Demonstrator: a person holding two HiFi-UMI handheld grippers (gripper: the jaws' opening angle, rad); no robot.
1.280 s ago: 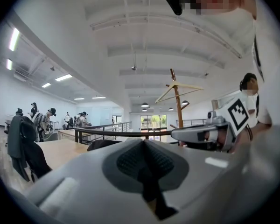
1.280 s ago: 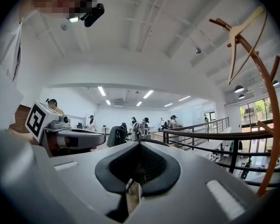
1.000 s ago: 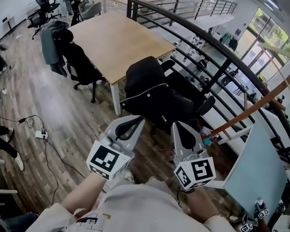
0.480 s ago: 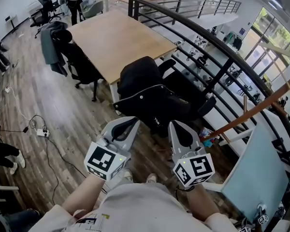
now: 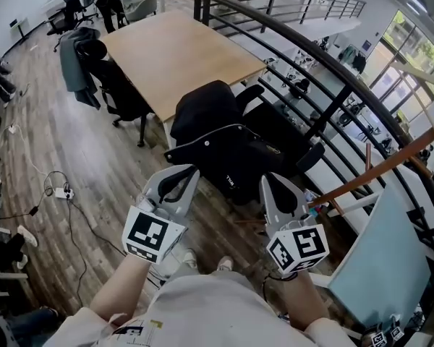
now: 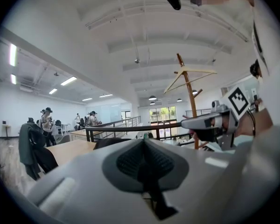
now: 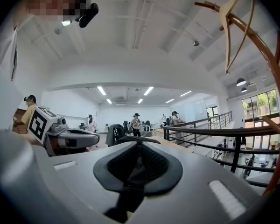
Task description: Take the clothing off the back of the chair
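Clothing [image 5: 218, 144] drapes chair [image 5: 281, 133] just beyond left hand-held gripper [image 5: 189, 172] and right hand-held gripper [image 5: 270, 179], both closed, empty.

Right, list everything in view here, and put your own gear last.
black garment: one, black, draped over the near chair's back, centre
near chair: one, black, at the table's near end
table: one, light wood, beyond that chair
far chair: one, black, at the table's left side
grey jacket: one, grey, hung on the far chair
railing: one, black, curving along the right
coat stand: one, brown wood, right
power strip: one, white, on the wooden floor, left
people: several, far end of the room
left gripper: one, grey, jaws together, empty
right gripper: one, grey, jaws together, empty
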